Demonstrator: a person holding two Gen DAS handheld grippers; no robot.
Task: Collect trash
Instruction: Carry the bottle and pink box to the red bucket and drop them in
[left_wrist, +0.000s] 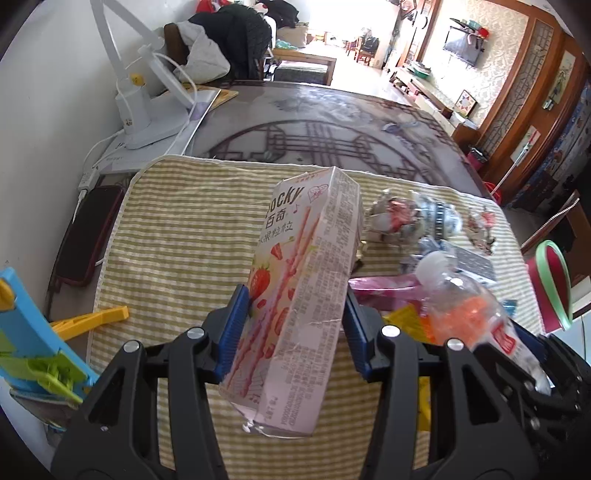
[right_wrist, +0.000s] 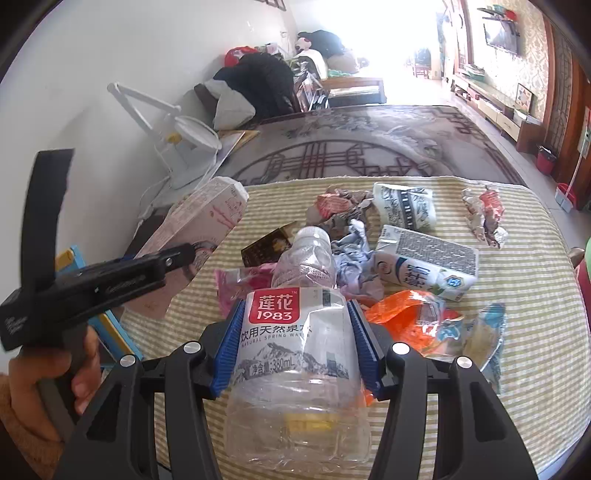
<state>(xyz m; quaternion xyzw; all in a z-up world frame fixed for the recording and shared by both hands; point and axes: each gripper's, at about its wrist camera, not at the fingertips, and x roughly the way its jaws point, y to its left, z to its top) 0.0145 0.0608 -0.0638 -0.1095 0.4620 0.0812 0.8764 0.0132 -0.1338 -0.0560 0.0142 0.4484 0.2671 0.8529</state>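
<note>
The left gripper (left_wrist: 295, 325) has its blue pads (left_wrist: 232, 328) pressed on both sides of a pink box (left_wrist: 299, 295). The box is lifted off the striped cloth (left_wrist: 184, 229) and tilts away. It says "Pocky", with Chinese words below and pictures of strawberries and pink sticks. Its side is full of tiny print, too small to read.

The right gripper (right_wrist: 297, 339) is squeezed onto a clear bottle (right_wrist: 299, 332). The bottle is empty and a bit crushed, with a white cap pointing away. Its red label says "1983" under two Chinese words. Below that it says "NATURAL SPRING WATER" and "380mL".

Just past the bottle, a pile of trash lies on the cloth. There is an orange wrapper (right_wrist: 402, 314), a pink wrapper (right_wrist: 236, 284) and a white milk carton (right_wrist: 428, 262) on its side with blue Chinese words. A small dark box (right_wrist: 269, 243) sits beside the bottle cap. Farther on are crumpled papers (right_wrist: 336, 206) and a squashed white carton (right_wrist: 402, 203). One more crumpled wrapper (right_wrist: 484, 214) lies apart on the right.

A dark phone (left_wrist: 88, 236) lies left of the cloth. Behind it stands a white lamp (left_wrist: 140, 110). Beyond the cloth, the table (left_wrist: 332, 122) has a dark line pattern.
</note>
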